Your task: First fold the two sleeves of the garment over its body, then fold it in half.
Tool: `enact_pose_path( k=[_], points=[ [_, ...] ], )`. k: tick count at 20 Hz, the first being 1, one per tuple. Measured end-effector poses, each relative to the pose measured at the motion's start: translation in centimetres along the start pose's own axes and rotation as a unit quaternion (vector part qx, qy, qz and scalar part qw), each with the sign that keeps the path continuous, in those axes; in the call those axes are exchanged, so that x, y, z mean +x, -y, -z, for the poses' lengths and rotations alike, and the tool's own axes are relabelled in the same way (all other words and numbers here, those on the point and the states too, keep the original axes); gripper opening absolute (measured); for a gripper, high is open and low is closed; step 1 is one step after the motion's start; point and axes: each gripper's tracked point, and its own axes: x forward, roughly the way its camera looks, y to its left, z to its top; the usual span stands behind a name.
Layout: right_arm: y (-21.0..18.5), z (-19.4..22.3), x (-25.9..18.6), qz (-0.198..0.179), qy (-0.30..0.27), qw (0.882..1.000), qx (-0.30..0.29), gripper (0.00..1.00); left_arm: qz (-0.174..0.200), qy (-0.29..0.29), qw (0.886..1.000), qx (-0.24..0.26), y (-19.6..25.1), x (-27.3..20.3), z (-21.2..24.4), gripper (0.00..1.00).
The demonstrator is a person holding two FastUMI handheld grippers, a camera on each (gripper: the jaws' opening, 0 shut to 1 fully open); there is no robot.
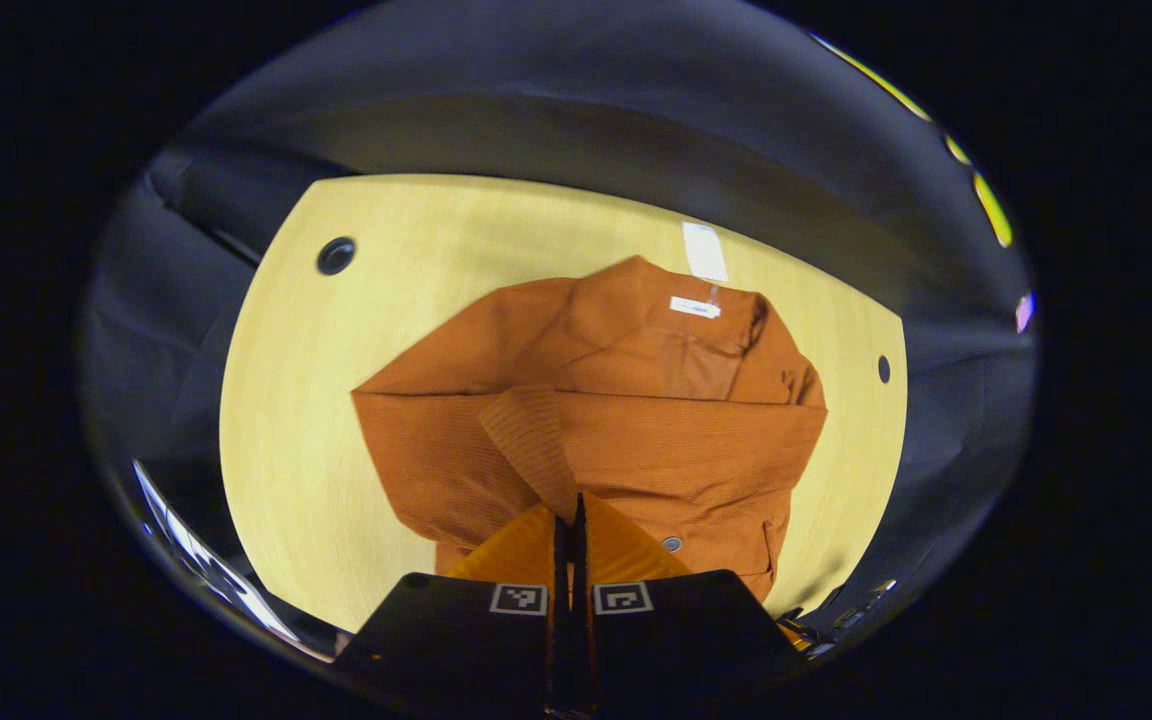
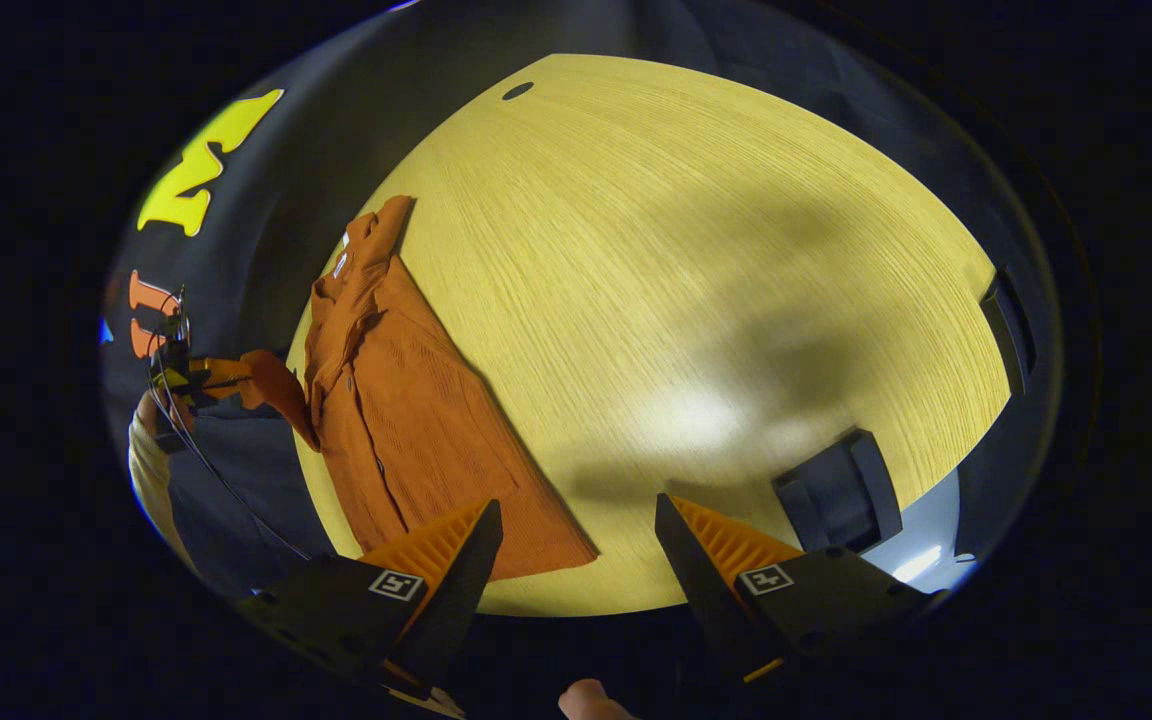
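Observation:
An orange garment [image 1: 636, 400] lies on the yellow wooden table [image 1: 416, 230], collar at the far side. One sleeve is laid as a wide band across its body [image 1: 696, 440]. My left gripper [image 1: 569, 515] is shut on the ribbed cuff of the other sleeve [image 1: 531, 440], which rises from the fingers over the garment's near part. In the right gripper view the garment [image 2: 406, 420] lies at the table's left edge, and the left gripper [image 2: 206, 375] holds the sleeve [image 2: 271, 385] lifted off to the side. My right gripper [image 2: 576, 520] hangs open over bare table beside the hem.
A white tag [image 1: 704, 250] lies by the collar. The tabletop has round holes [image 1: 336, 255] [image 1: 883, 369]. A black bracket [image 2: 836, 490] sits at the table's near right edge. A person's arm [image 2: 146, 470] shows behind the left gripper. The wide wooden surface [image 2: 686, 250] stretches to the right.

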Motion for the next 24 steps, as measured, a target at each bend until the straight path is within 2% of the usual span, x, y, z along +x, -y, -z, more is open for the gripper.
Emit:
enact_pose_path(
  k=[1, 6, 8, 12, 17, 22, 24],
  points=[
    [0.3, -0.2, 0.0, -0.001, 0.001, 1.000, 0.005, 0.98, -0.002, -0.005, 1.000, 0.006, 1.3, 0.5, 0.1, 0.03],
    [2.2, -0.6, 0.4, 0.008, -0.014, 1.000, 0.016, 0.98, 0.013, -0.015, 1.000, 0.024, 8.9, 2.0, -0.2, 0.03],
    [1.8, -1.0, 0.4, -0.003, -0.018, 1.000, 0.020, 0.98, 0.013, -0.017, 1.000, 0.020, 12.0, 3.0, 0.0, 0.03],
    [1.9, -2.0, 0.3, 0.002, -0.022, 1.000, -0.009, 0.98, 0.034, -0.024, 0.998, 0.042, 18.0, 4.8, 0.4, 0.03],
    [1.6, -3.1, -0.4, -0.004, -0.021, 1.000, -0.012, 0.98, 0.023, -0.037, 0.999, 0.031, 20.6, 8.5, 1.2, 0.03],
    [3.2, -3.2, -0.9, 0.000, -0.021, 1.000, 0.000, 0.98, 0.008, -0.048, 0.999, 0.021, 20.2, 10.5, 1.4, 0.03],
    [3.9, -3.5, -1.1, -0.001, -0.019, 1.000, 0.009, 0.94, 0.013, -0.043, 0.999, 0.022, 20.8, 10.5, 1.3, 0.05]
  ],
)
